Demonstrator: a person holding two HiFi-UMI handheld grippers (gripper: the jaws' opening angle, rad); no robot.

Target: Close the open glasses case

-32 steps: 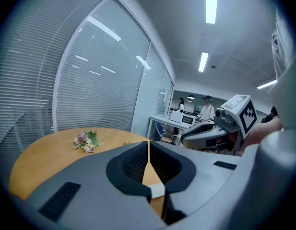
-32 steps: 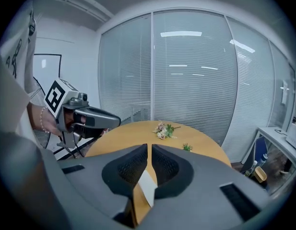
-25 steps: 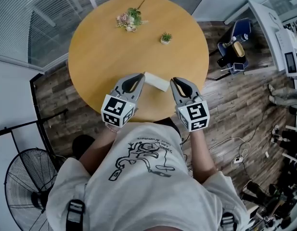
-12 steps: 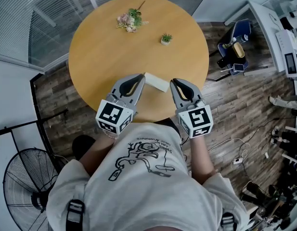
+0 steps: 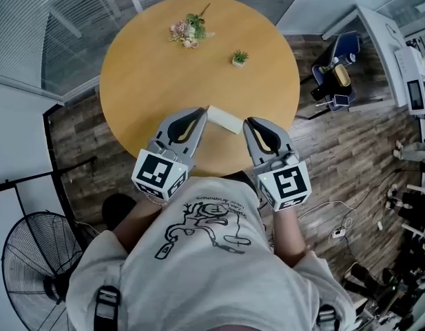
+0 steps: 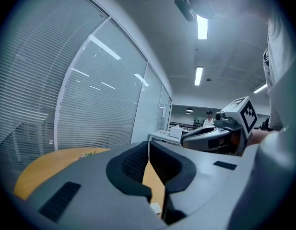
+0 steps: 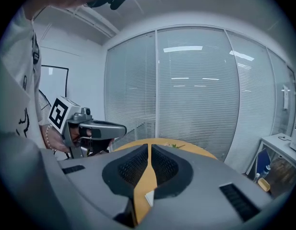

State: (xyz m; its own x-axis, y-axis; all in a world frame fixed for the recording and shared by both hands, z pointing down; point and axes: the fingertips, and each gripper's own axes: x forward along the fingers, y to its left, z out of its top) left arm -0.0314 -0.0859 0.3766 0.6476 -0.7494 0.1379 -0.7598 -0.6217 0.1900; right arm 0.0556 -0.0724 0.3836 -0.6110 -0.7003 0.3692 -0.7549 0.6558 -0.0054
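Both grippers have risen a little since the earlier frames: in the head view their marker cubes are now larger and lower in the picture, while the glasses case has not moved.

On the left, the left gripper (image 5: 200, 112) has its jaws together at the tips and holds nothing; only a narrow wedge of table shows behind the pads. Its tips point toward the left end of the case.

In the middle, the glasses case (image 5: 224, 119) lies on the round table (image 5: 150, 74) near the person's edge, between the two grippers. Its long axis runs from upper left to lower right. It looks like one pale, flat block. I can make out no raised lid, so it may be already shut, but it is too small to be sure.

On the right, the right gripper (image 5: 249, 122) is also closed and empty, and points at the right end. Both tips seem about equally near.
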